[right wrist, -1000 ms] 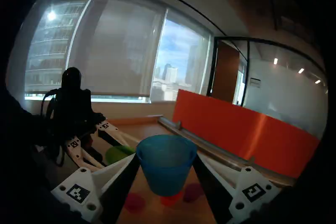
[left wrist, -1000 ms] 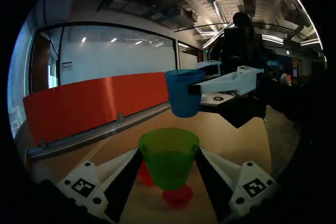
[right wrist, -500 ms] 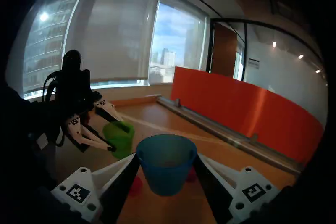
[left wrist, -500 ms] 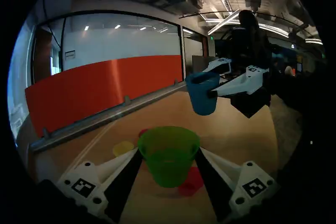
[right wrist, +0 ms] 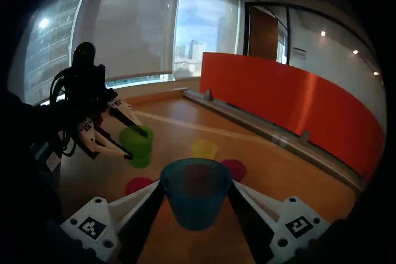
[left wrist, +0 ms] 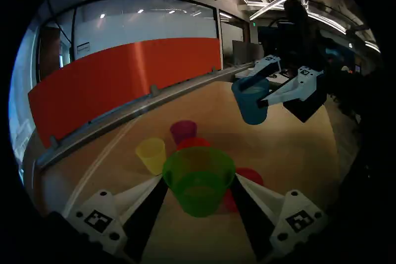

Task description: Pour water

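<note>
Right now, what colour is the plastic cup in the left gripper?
Translucent green; the plastic cup shows best in the left gripper view.

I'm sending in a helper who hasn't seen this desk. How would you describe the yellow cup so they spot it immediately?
Find the long orange partition along the wooden table. A cluster of small cups stands before it, and the yellow cup stands beside the purple cup. It is the only yellow one; its neighbours are purple or red cups.

yellow cup (left wrist: 151, 154), purple cup (left wrist: 183, 130) and red cups (left wrist: 194, 142) crowd the table's (left wrist: 292, 145) middle; bare wood lies open around them.
</note>
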The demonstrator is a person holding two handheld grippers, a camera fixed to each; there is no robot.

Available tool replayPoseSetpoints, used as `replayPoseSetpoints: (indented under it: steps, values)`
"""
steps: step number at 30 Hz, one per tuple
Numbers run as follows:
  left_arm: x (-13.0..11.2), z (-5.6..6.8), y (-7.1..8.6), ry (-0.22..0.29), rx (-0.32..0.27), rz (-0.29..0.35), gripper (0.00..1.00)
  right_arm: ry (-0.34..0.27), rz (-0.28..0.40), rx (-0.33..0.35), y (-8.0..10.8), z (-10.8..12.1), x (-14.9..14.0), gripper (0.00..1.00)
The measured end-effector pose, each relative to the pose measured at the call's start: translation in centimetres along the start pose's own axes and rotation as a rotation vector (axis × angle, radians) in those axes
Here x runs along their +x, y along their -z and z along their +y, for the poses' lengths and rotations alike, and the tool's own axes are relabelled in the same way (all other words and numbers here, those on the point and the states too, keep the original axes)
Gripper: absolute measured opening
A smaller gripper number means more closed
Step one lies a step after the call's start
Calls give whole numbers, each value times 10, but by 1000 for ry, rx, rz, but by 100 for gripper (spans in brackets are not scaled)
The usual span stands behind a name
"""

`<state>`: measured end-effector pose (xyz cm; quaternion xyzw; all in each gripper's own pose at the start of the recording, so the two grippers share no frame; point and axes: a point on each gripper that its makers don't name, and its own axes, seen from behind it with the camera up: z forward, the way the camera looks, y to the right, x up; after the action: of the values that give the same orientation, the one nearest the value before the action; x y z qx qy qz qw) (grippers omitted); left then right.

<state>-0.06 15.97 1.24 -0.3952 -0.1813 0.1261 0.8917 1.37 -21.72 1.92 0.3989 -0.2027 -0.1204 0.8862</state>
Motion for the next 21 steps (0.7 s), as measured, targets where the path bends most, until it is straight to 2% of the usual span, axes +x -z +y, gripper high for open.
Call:
replayPoseSetpoints:
  steps: [14, 21]
  values:
    - [-49, -10, -22, 18, -22, -110, 85, -51, -83, 25, -31, 10, -51, 90]
    - [-63, -6, -29, 32, -52, -141, 85, -66, -99, 26, -37, 14, -60, 90]
